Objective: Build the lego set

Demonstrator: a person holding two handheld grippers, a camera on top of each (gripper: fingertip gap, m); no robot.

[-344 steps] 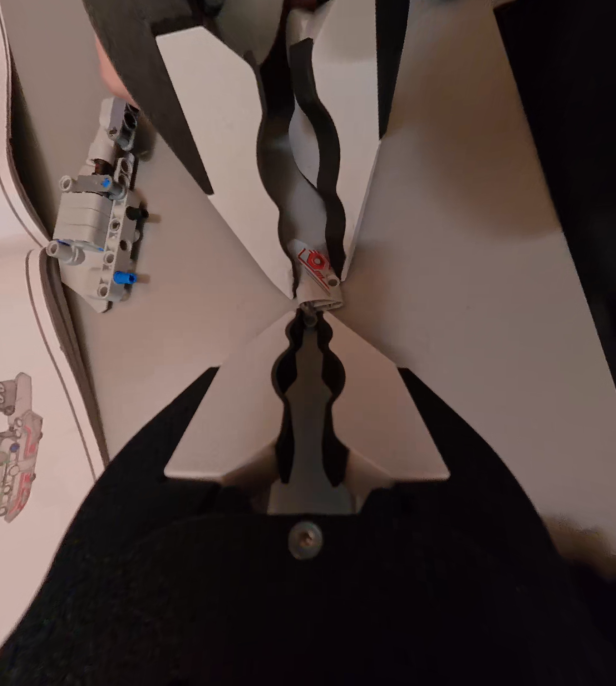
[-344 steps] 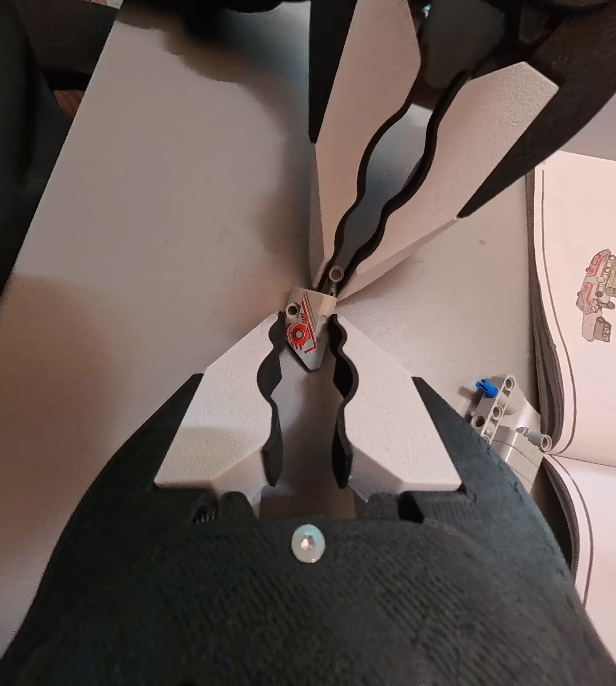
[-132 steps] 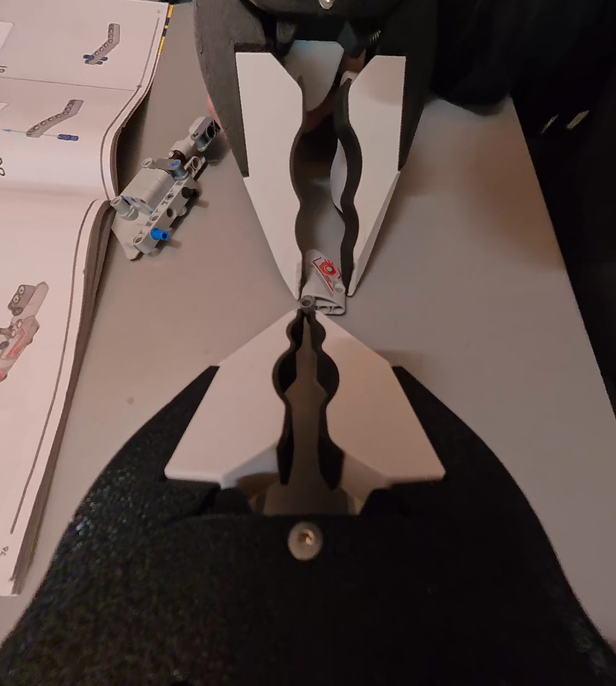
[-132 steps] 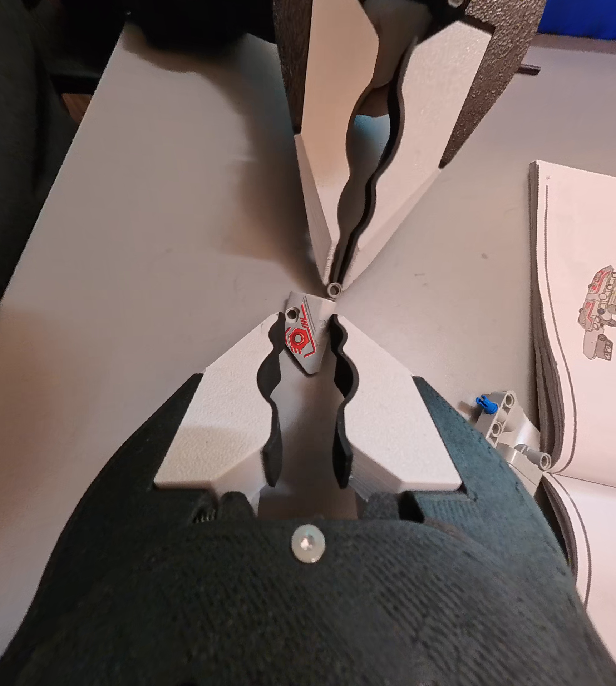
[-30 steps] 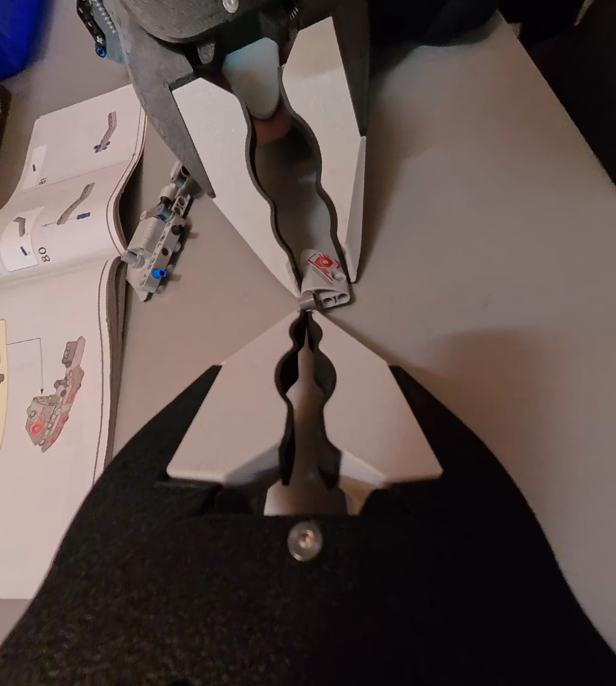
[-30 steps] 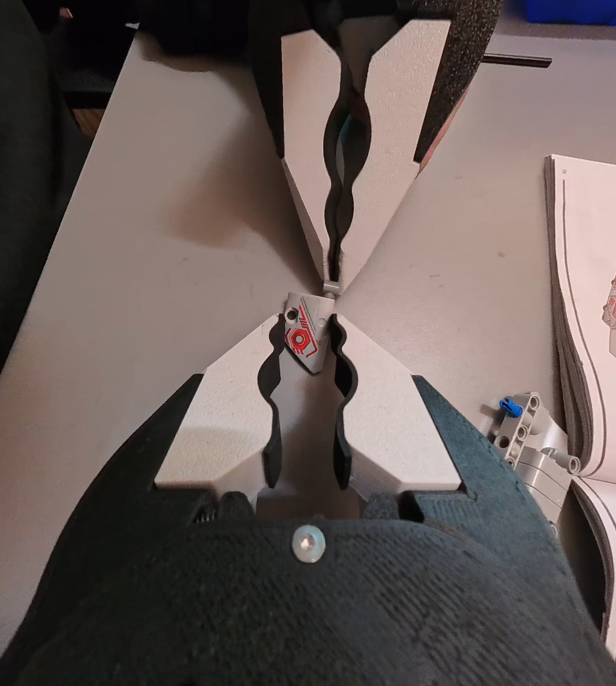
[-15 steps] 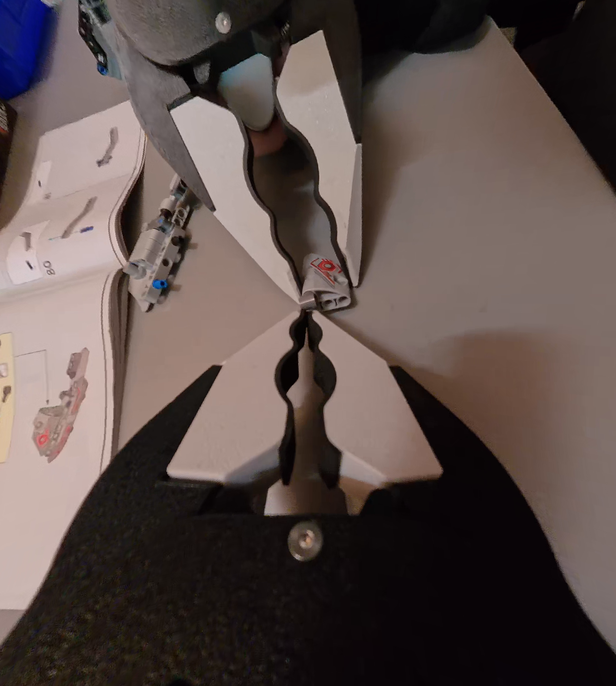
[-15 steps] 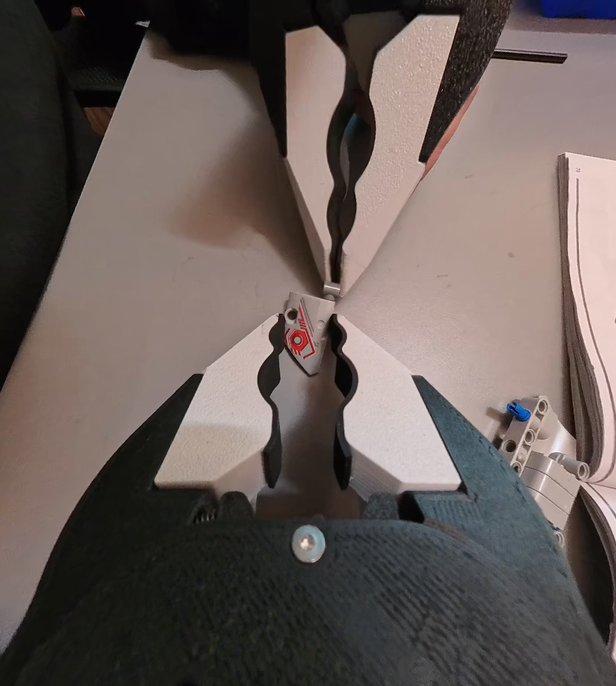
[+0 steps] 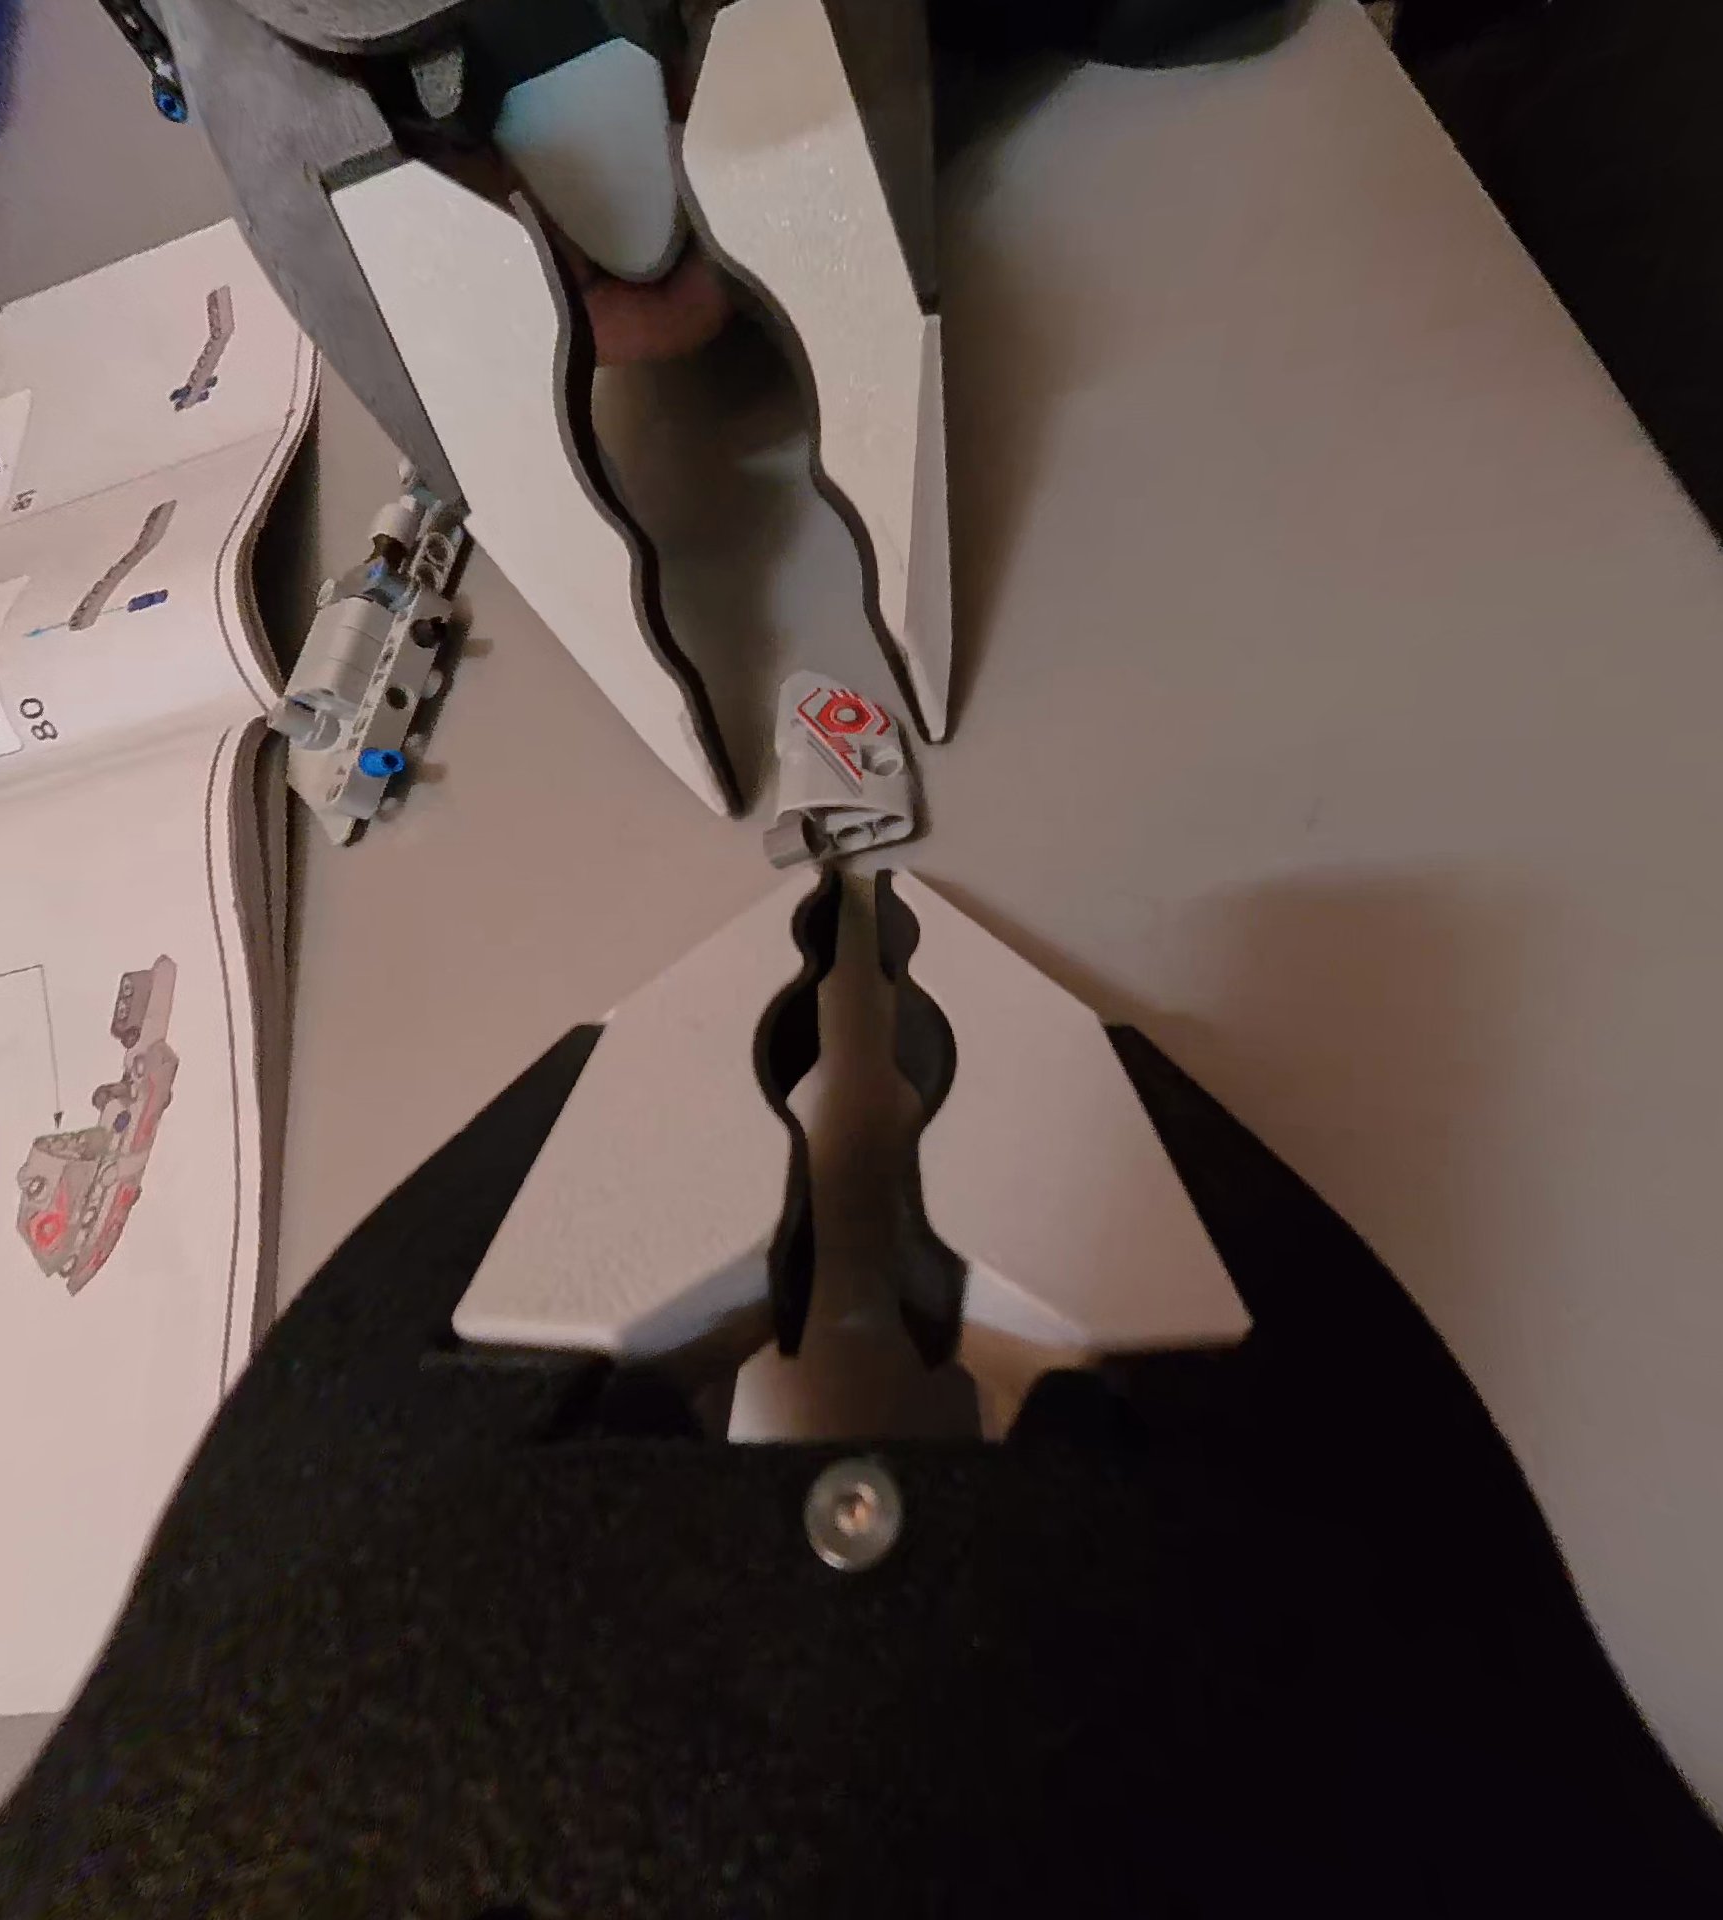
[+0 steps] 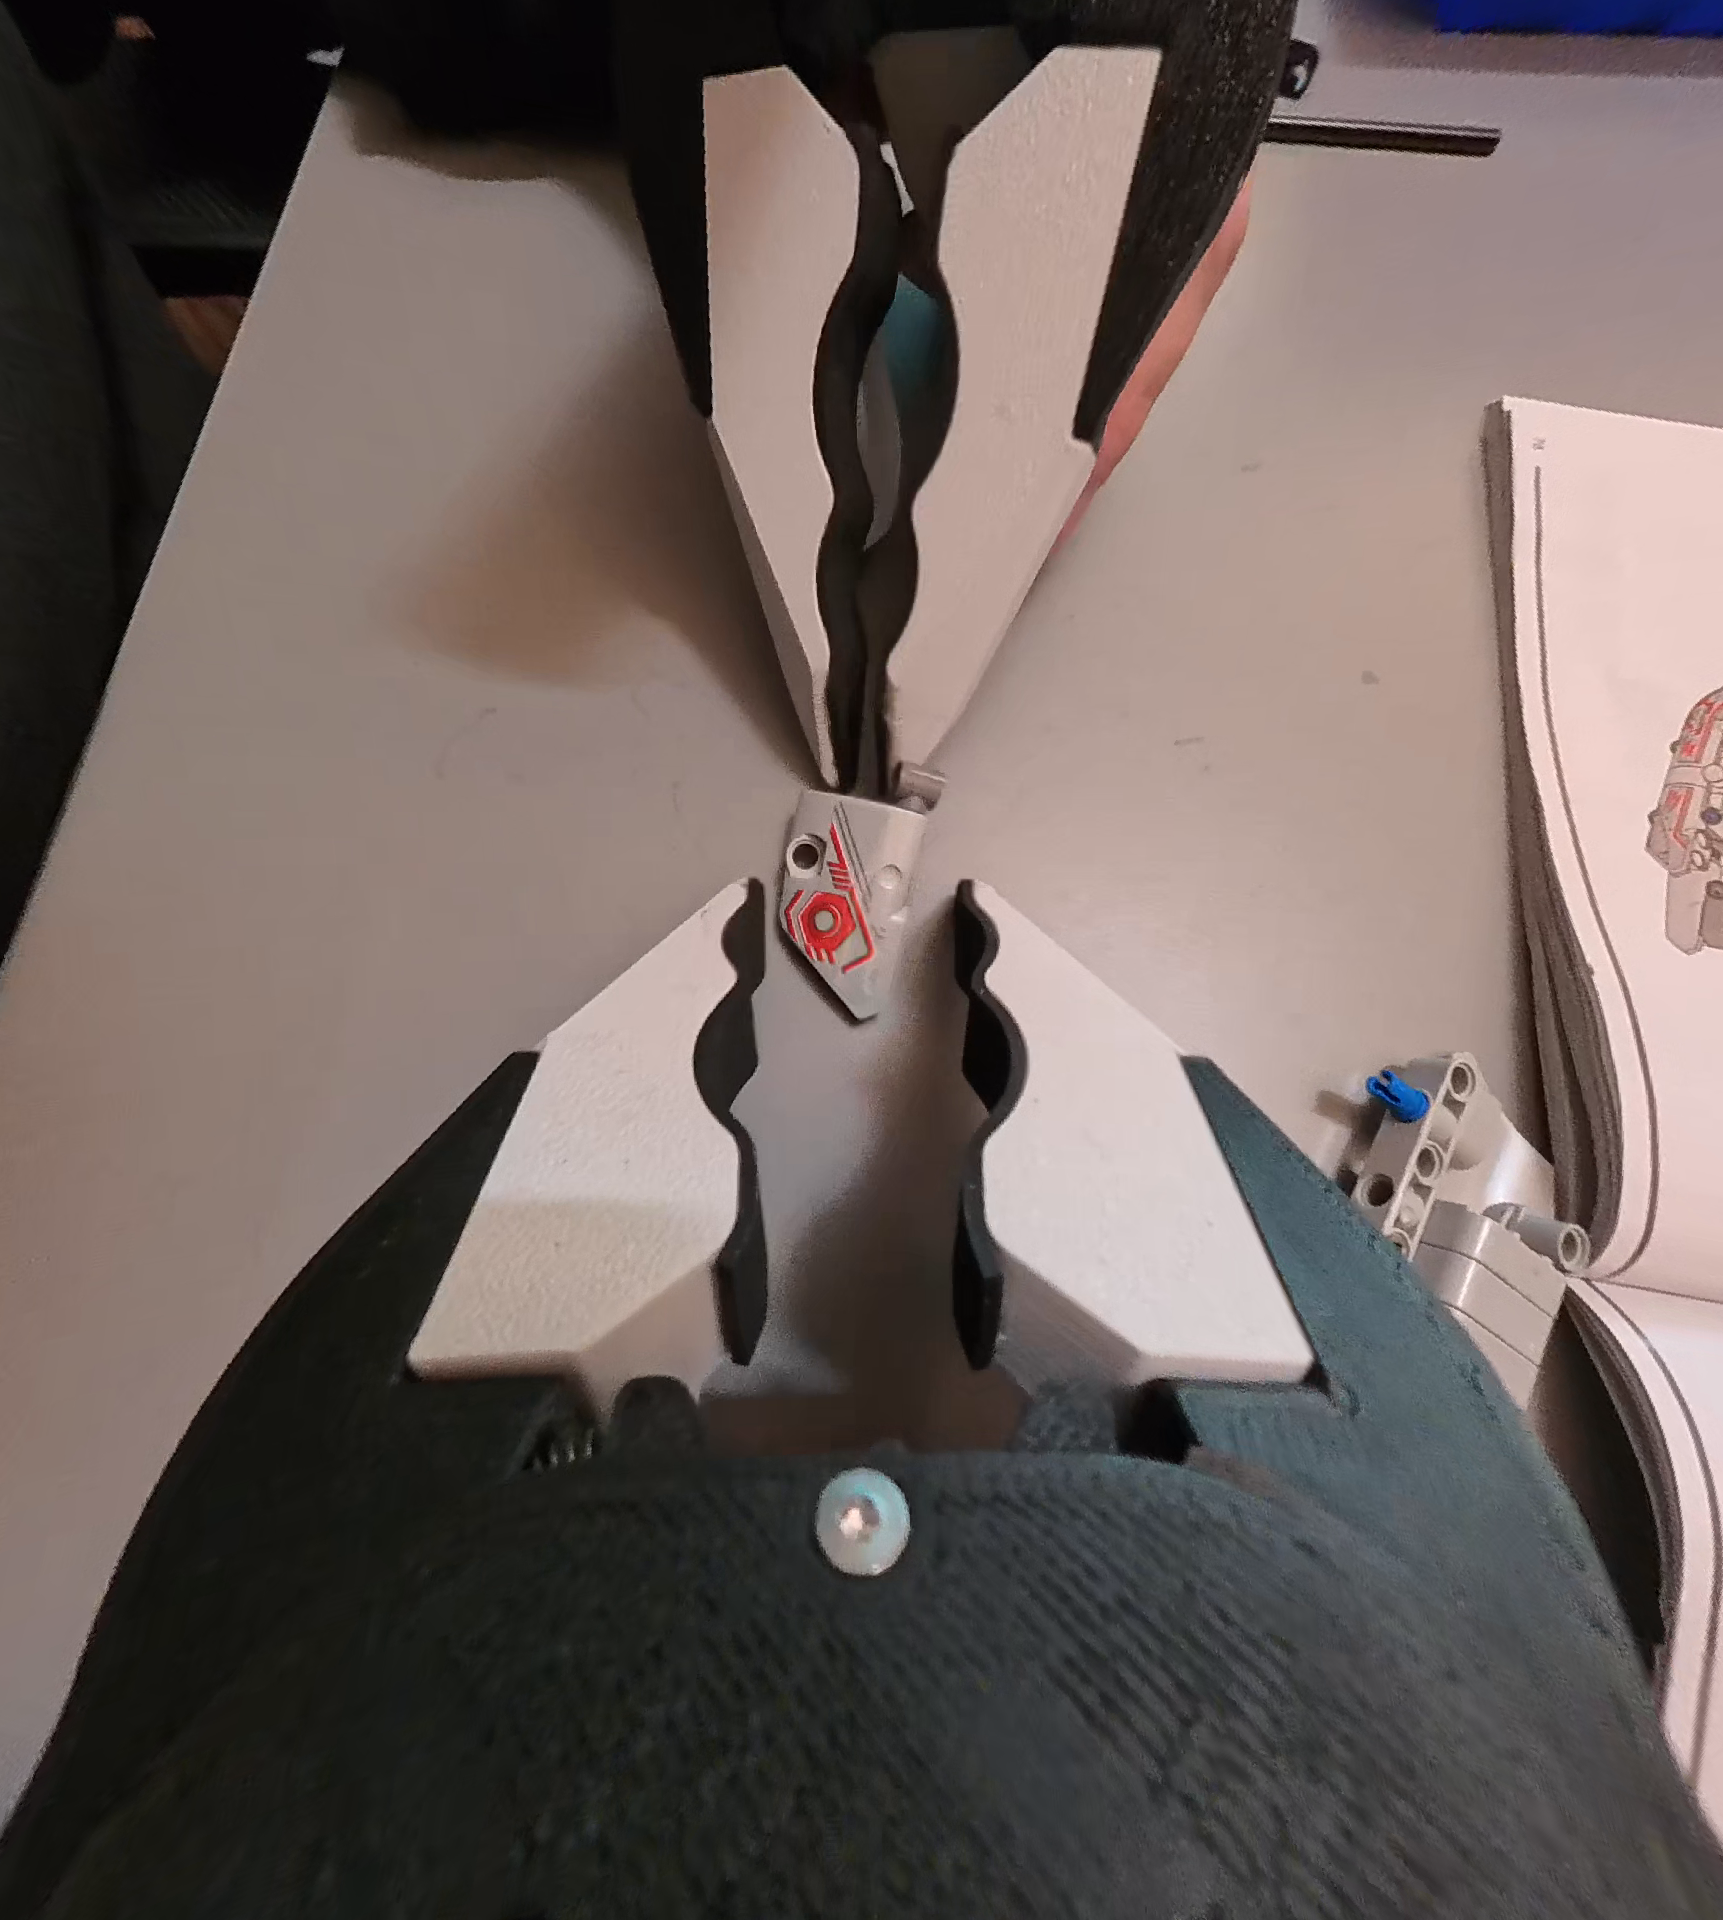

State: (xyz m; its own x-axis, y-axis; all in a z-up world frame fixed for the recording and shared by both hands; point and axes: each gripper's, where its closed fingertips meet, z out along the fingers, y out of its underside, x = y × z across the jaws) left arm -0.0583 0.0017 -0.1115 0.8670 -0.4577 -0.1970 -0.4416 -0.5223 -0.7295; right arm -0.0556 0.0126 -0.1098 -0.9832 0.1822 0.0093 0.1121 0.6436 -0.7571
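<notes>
Right gripper (image 10: 857, 894) spread wide, grey panel (image 10: 852, 894) loose between its fingers on the table (image 10: 421, 727). Left gripper (image 9: 857, 878) nearly closed, empty, tips at panel's end (pin there).

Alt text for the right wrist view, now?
The right gripper is open around a grey panel with red print, which touches neither finger. The left gripper points in from opposite, tips at the panel's far edge; a booklet and a grey assembly lie to the right.
</notes>
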